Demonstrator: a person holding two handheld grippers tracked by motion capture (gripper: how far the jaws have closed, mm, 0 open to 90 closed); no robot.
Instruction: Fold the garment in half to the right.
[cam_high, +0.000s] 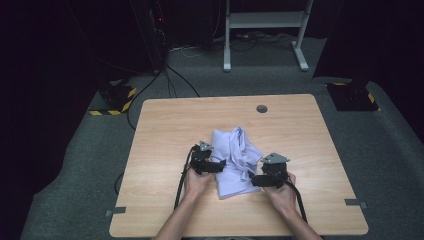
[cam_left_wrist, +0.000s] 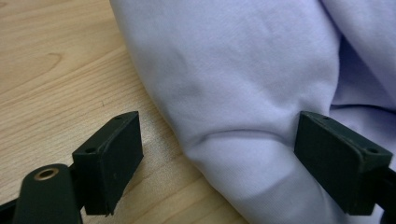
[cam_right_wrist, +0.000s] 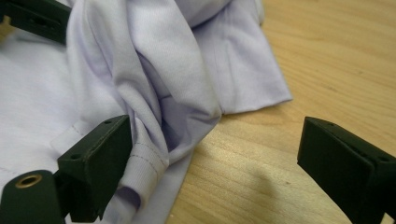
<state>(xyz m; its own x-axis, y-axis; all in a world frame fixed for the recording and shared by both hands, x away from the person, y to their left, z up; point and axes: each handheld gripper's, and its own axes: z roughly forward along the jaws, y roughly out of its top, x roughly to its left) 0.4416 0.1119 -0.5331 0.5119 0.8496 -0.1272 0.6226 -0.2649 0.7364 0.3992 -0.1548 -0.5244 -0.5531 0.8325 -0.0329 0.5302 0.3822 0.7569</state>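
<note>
A crumpled pale lilac garment lies in the middle of the wooden table. My left gripper rests at the cloth's left edge, held by a hand. In the left gripper view its jaws stand open, with a rounded fold of the garment between them and the left jaw over bare wood. My right gripper sits at the garment's near right edge. It is open: the left jaw is against a stitched hem of the garment, the right jaw over bare table.
A round grey grommet sits near the table's far edge. Tape marks lie at the front corners. Behind the table stand a white desk frame, floor cables and two black bases with striped tape.
</note>
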